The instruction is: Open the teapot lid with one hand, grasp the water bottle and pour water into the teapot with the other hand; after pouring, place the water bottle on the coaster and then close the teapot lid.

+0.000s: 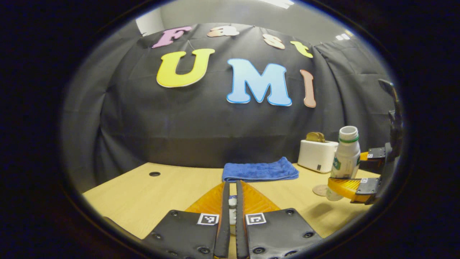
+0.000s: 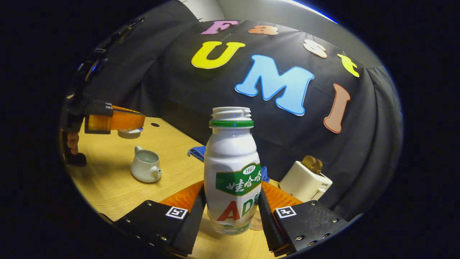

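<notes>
While right claw (image 2: 231, 208) grips 1 white plastic bottle (image 2: 232, 169), left claw (image 1: 232, 196) pinches 1 lid (image 2: 129, 133); 1 round ceramic teapot (image 2: 145, 168), wood table (image 2: 107, 187).

White water bottle (image 2: 232, 169), green band at neck, cap off, stands upright, held between fingers of right tool (image 2: 231, 210). Bottom just above round coaster (image 2: 256, 223) on wooden counter (image 2: 107, 187); touching or not, cannot tell. Small pale teapot (image 2: 145, 168) sits open on counter, well left of bottle, spout toward bottle. Teapot lid (image 2: 129, 133) held up above teapot, pinched in left tool (image 2: 138, 120).
</notes>
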